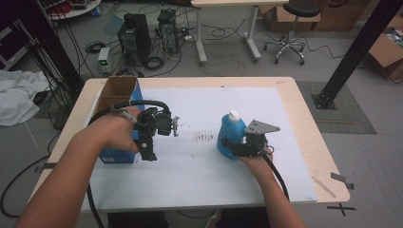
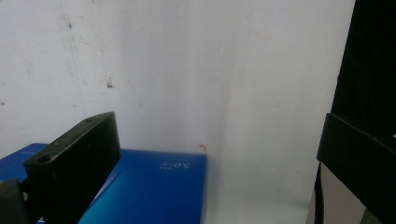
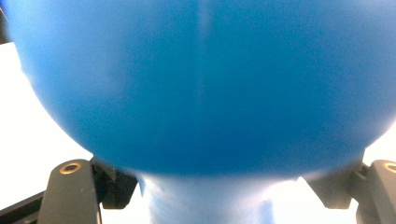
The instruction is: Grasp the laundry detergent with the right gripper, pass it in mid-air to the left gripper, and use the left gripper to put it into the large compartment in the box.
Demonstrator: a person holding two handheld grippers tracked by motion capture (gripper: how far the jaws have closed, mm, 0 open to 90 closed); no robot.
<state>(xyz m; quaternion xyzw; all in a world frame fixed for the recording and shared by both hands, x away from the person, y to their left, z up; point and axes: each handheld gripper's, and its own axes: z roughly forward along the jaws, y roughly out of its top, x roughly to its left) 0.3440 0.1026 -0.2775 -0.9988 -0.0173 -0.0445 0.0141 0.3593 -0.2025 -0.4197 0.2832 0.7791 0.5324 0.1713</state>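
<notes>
The right hand-held gripper has its jaws set either side of the blue bottle, low on the body, where the belly gives a broad seat. The right gripper view shows a jaw close against each flank of the bottle; whether the pads press yet I cannot tell. The bottle stands upright with its white cap up, on the white mat right of the table middle, so a grip from the person's side keeps it from tipping.

The left hand-held gripper hangs jaws down, wide and holding nothing, just beside the near corner of the blue box, likely placed to steady it. The box stands at the mat's left edge, top open.

Open mat lies between bottle and box, with only faint marks; the right table edge is well apart
</notes>
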